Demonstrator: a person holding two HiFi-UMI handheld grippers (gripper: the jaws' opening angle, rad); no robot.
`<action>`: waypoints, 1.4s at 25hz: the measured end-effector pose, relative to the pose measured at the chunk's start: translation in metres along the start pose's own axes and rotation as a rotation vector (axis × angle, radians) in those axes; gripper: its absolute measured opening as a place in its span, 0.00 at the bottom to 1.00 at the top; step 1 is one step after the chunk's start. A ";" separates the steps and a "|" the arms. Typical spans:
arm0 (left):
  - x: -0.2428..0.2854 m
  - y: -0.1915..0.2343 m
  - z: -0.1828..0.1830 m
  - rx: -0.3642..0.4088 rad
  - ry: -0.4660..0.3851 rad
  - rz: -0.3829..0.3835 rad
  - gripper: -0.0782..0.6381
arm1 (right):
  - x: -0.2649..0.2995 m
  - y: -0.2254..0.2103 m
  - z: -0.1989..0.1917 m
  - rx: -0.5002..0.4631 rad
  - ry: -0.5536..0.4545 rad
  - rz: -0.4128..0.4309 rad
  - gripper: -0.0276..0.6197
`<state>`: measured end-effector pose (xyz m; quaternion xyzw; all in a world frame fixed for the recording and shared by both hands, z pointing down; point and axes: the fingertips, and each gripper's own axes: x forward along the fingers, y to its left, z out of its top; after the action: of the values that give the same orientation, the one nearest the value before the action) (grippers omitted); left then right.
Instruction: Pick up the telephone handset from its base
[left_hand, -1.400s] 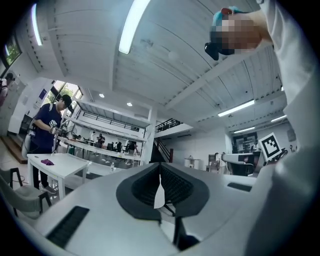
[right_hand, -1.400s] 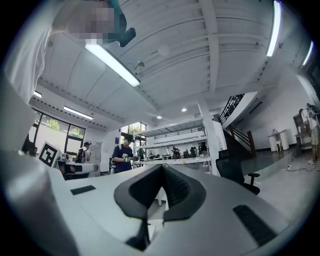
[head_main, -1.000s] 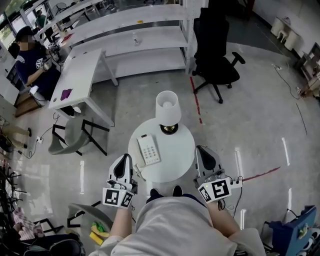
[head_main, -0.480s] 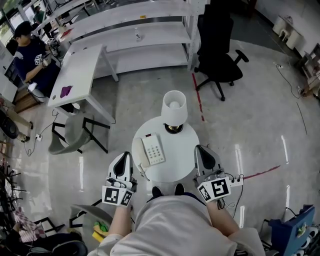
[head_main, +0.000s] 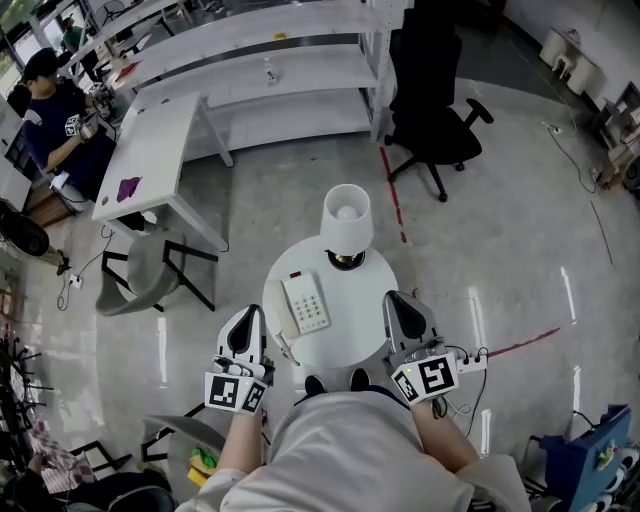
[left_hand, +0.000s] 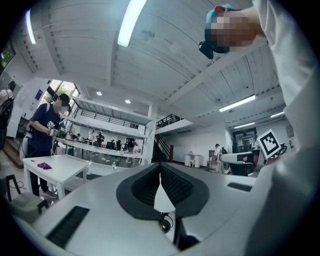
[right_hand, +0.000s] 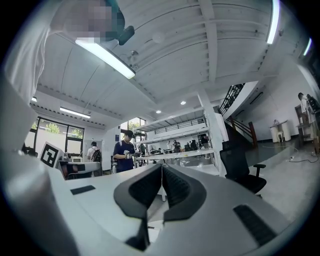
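Observation:
A white telephone (head_main: 307, 301) lies on a small round white table (head_main: 350, 325), its handset (head_main: 282, 313) resting along the base's left side with a coiled cord below it. My left gripper (head_main: 245, 322) hovers just off the table's left edge, close to the handset, and is shut on nothing. At the table's right edge my right gripper (head_main: 397, 302) is likewise shut and empty. In the left gripper view the jaws (left_hand: 160, 167) meet at their tips, as they do in the right gripper view (right_hand: 162, 167). Neither of those two views shows the phone.
A white-shaded lamp (head_main: 346, 218) stands at the table's far side. Beyond are a black office chair (head_main: 435, 110), a white desk (head_main: 160, 150), a grey chair (head_main: 150, 268) and long shelving (head_main: 270, 70). A person (head_main: 55, 110) sits far left.
The table and phone have come slightly nearer to me, and both grippers have edged forward beside it. Both stay shut.

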<state>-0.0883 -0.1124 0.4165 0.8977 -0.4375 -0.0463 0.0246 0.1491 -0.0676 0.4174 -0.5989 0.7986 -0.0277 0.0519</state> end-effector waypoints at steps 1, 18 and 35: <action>0.000 0.000 0.000 -0.001 0.000 -0.001 0.14 | 0.000 0.000 0.000 0.000 0.001 0.001 0.06; -0.008 0.005 -0.005 -0.011 0.010 0.020 0.14 | 0.016 0.010 -0.030 0.049 0.073 0.036 0.48; -0.036 0.023 0.001 -0.002 0.013 0.071 0.14 | 0.059 0.062 -0.121 0.098 0.295 0.165 0.48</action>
<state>-0.1283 -0.0977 0.4196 0.8819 -0.4688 -0.0401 0.0299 0.0594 -0.1087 0.5280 -0.5175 0.8418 -0.1499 -0.0344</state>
